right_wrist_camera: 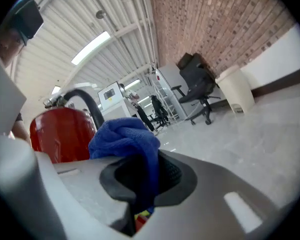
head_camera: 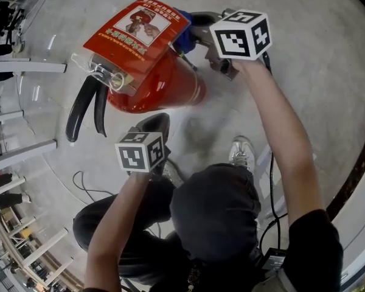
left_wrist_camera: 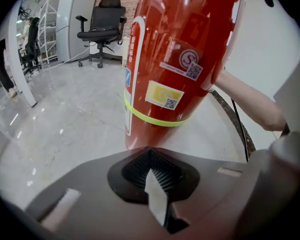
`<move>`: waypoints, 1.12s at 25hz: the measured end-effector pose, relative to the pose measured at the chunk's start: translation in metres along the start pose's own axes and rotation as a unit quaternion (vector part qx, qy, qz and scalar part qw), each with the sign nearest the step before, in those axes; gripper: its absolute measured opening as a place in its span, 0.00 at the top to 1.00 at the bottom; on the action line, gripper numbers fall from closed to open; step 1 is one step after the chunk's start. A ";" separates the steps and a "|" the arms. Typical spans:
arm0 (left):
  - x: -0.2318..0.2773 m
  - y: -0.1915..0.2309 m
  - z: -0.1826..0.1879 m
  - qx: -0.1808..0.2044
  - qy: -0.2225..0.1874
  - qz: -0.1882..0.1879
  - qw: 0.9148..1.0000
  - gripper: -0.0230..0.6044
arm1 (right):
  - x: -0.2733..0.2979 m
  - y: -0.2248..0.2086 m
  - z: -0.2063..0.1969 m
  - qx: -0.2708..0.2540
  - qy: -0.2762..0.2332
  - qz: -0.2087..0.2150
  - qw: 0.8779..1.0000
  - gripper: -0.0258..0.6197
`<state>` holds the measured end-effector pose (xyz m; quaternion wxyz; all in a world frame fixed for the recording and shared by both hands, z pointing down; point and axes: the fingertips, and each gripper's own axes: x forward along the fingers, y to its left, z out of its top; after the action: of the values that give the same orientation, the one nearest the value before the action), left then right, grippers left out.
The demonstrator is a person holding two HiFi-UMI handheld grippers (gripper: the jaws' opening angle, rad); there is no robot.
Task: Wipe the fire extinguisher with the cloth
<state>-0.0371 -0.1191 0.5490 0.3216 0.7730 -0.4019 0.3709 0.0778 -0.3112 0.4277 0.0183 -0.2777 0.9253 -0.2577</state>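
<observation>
Right claw [right_wrist_camera: 140, 181] is clamped on the bunched blue cloth [right_wrist_camera: 122, 136] with the red fire extinguisher [right_wrist_camera: 60, 134] just to its left, left claw [left_wrist_camera: 151, 171] is shut tight just short of the cylinder's base, pale glossy floor [left_wrist_camera: 65, 124] underneath, brick wall [right_wrist_camera: 215, 19] and office chair [right_wrist_camera: 197, 84] beyond.

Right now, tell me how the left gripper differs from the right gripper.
The left gripper is shut with no cloth; the right gripper clamps the blue cloth. The left gripper aims down at the base of the fire extinguisher; the right gripper sits level beside its top. Both carry marker cubes.
</observation>
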 end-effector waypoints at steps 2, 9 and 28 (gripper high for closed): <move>-0.002 0.000 0.001 0.001 -0.004 0.000 1.000 0.96 | -0.006 0.014 0.034 -0.029 -0.026 0.007 0.999 0.90; -0.017 -0.012 0.015 0.006 -0.018 0.007 1.000 0.96 | -0.033 0.055 0.099 -0.114 -0.080 -0.001 0.990 0.90; 0.005 -0.020 0.011 0.030 -0.003 0.019 0.999 0.96 | -0.018 -0.049 -0.186 -0.013 0.187 -0.153 0.970 0.90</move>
<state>-0.0145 -0.1208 0.5433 0.2897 0.7754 -0.4063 0.3870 0.0847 -0.2499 0.6107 -0.1978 -0.3628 0.8622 -0.2929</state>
